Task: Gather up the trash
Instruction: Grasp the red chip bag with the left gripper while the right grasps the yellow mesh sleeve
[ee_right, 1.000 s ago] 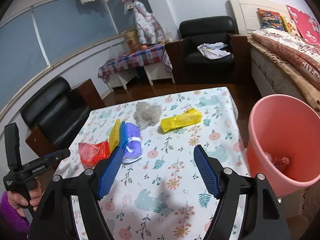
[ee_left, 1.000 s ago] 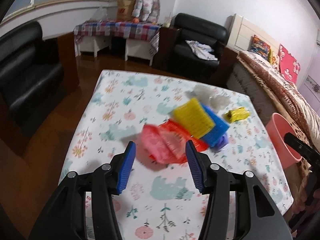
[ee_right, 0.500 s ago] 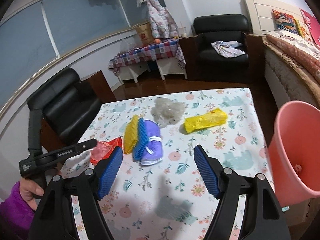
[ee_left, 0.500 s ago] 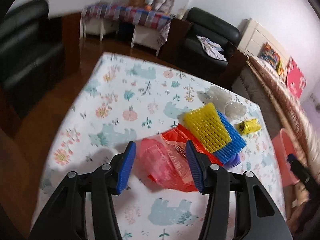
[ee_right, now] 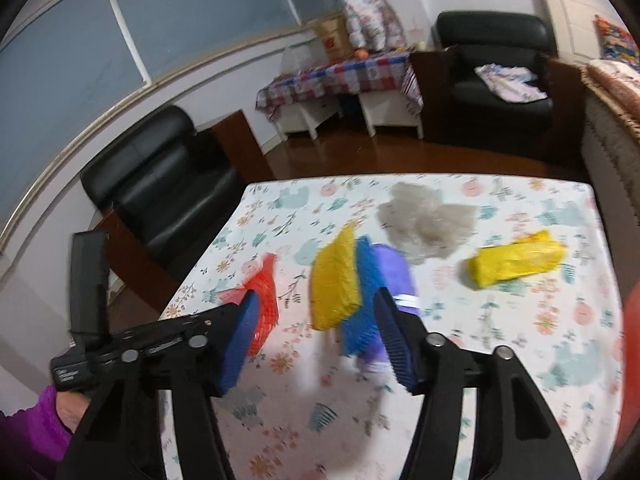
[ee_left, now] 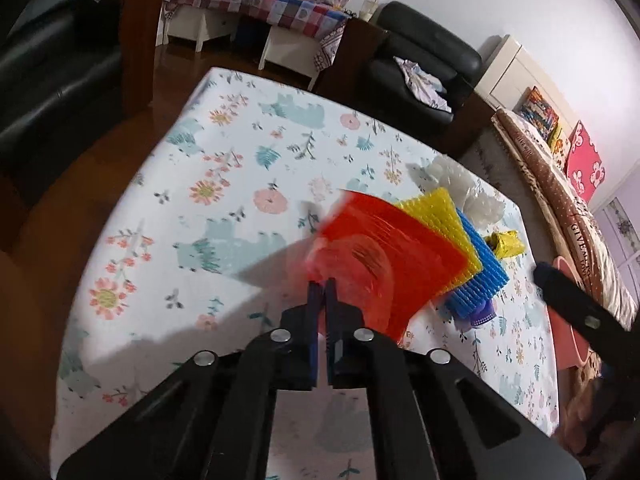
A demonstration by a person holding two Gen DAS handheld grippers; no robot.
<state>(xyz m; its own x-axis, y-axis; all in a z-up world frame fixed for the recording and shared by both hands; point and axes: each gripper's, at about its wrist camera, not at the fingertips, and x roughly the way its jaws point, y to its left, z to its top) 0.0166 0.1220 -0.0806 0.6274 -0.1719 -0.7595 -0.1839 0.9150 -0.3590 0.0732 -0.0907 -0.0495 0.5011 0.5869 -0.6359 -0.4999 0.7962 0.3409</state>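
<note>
My left gripper (ee_left: pixel 323 286) is shut on the red plastic wrapper (ee_left: pixel 384 248) and lifts its near edge off the floral tablecloth (ee_left: pixel 224 184). The wrapper also shows in the right wrist view (ee_right: pixel 262 292). Behind it lie a yellow mesh pad (ee_left: pixel 436 212), a blue mesh pad (ee_left: pixel 480 276), a purple piece (ee_right: pixel 394 276), a crumpled clear bag (ee_right: pixel 424 222) and a yellow wrapper (ee_right: pixel 516 262). My right gripper (ee_right: pixel 316 332) is open above the yellow (ee_right: pixel 334 280) and blue pads. The pink bin (ee_left: pixel 568 332) stands off the table's right edge.
Black armchairs (ee_right: pixel 160 184) stand to the left and beyond the table (ee_left: pixel 420 64). A bed (ee_left: pixel 560 184) runs along the right. A low table with a checked cloth (ee_left: pixel 256 0) stands at the back wall.
My left gripper has closed on the red wrapper and raised its edge. My right gripper has moved left and forward, from near the bin to over the mesh pads.
</note>
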